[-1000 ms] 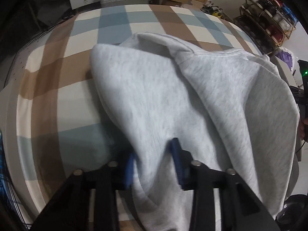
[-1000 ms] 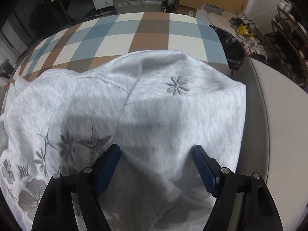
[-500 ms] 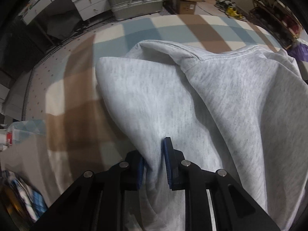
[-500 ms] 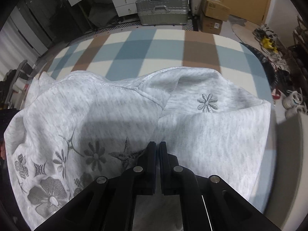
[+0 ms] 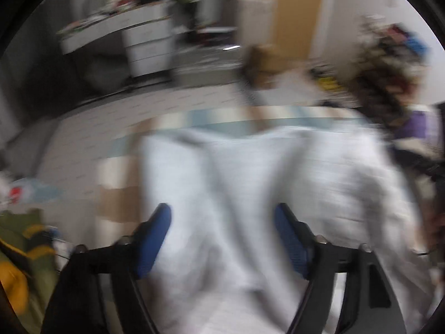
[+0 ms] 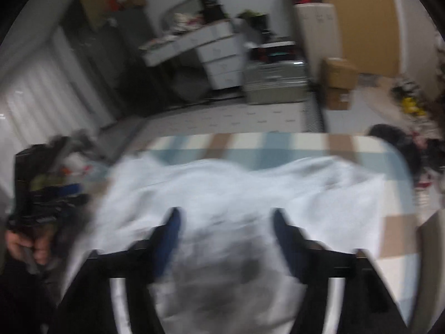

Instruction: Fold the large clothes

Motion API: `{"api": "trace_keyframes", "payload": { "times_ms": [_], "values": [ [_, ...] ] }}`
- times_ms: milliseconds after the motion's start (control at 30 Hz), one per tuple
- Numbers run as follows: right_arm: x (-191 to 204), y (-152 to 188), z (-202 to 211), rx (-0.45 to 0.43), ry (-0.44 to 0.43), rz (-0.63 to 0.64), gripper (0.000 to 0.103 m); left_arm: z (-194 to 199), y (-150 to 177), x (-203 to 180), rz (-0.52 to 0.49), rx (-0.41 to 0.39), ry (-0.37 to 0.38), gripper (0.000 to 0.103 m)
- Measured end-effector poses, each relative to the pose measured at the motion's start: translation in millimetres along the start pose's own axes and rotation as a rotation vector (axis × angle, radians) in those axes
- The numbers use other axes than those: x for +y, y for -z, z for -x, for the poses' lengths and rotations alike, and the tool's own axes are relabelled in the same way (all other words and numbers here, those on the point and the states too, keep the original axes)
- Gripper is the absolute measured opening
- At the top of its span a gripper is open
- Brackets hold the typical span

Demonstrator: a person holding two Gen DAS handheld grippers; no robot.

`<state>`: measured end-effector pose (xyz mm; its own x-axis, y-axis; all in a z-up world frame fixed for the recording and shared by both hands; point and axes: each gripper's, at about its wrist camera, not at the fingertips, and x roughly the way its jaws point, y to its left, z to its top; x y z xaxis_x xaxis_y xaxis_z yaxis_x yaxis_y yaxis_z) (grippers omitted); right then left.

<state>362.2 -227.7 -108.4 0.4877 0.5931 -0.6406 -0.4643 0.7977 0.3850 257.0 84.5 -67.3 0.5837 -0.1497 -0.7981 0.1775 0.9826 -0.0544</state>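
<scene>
Both views heavily motion-blurred, left wrist view worst, streaked sideways. Dim indoor light, flat, no glare. Fisheye bends room, black vignette at corners. Soft dark shadow on pale garment (image 6: 222,272) lower centre, right wrist view.

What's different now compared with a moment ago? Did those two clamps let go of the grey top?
Yes. Half a second ago both were pinched shut on the cloth; the left gripper and right gripper have just opened wide, and their jaws no longer press on the grey sweatshirt. Both views now take in more of the room, so the grippers have lifted and tilted upward. The sweatshirt stays spread on the checked cover.
</scene>
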Motion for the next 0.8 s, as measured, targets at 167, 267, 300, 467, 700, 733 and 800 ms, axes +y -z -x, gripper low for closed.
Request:
{"api": "trace_keyframes", "payload": {
  "times_ms": [167,267,300,467,700,733,800],
  "values": [
    [71,58,-29,0.176,-0.034,0.124,0.079,-12,29,-34,-0.076,0.065,0.067,0.074],
    [83,84,-59,0.252,0.005,0.157,0.055,-50,44,-34,-0.02,0.202,0.152,0.074],
    [83,88,-62,0.262,-0.004,0.152,0.012,-63,52,-40,-0.022,0.242,0.167,0.074],
    [68,70,-55,0.251,-0.055,0.023,0.006,-69,40,-43,0.024,0.239,0.171,0.049],
    [82,25,18,-0.076,-0.115,0.082,0.006,-4,-6,-42,-0.003,-0.092,0.261,0.006],
    [77,25,26,-0.12,-0.145,0.045,0.006,-3,-1,-44,-0.014,-0.102,0.254,0.007],
    [64,38,21,-0.094,-0.152,-0.008,0.006,-23,19,-51,-0.023,-0.061,0.222,0.008]
  ]
}}
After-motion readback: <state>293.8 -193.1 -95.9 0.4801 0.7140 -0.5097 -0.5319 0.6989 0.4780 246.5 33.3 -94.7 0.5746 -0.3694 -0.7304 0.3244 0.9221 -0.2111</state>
